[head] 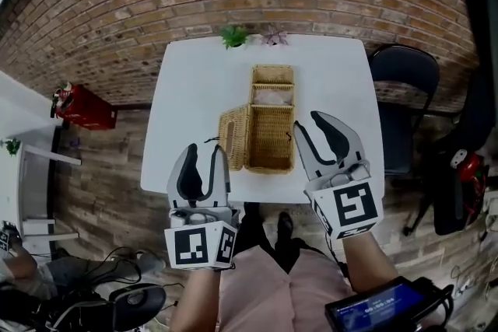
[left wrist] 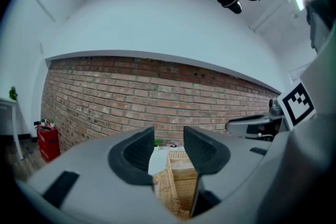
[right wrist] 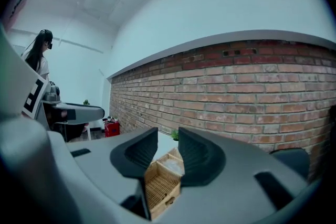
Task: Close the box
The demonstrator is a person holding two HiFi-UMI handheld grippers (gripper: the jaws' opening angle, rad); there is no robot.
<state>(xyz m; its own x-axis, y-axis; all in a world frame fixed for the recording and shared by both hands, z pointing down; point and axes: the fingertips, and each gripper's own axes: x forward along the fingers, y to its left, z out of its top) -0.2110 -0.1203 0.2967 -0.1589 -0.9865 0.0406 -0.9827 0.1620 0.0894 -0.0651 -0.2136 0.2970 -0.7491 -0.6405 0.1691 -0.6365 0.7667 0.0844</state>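
The left tongs (head: 206,152) and right tongs (head: 306,119) are pale grey shells whose curved jaws are lined with black padding. Behind each sits a white cube printed with black square markers: the left cube (head: 201,245) and the right cube (head: 348,207). Between the cubes the person wears a pink garment (head: 264,284), with dark shoes (head: 285,225) just above it.

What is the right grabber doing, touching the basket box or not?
Apart. The right gripper view shows the wicker box lying well beyond the right gripper, with only air between its open jaws.
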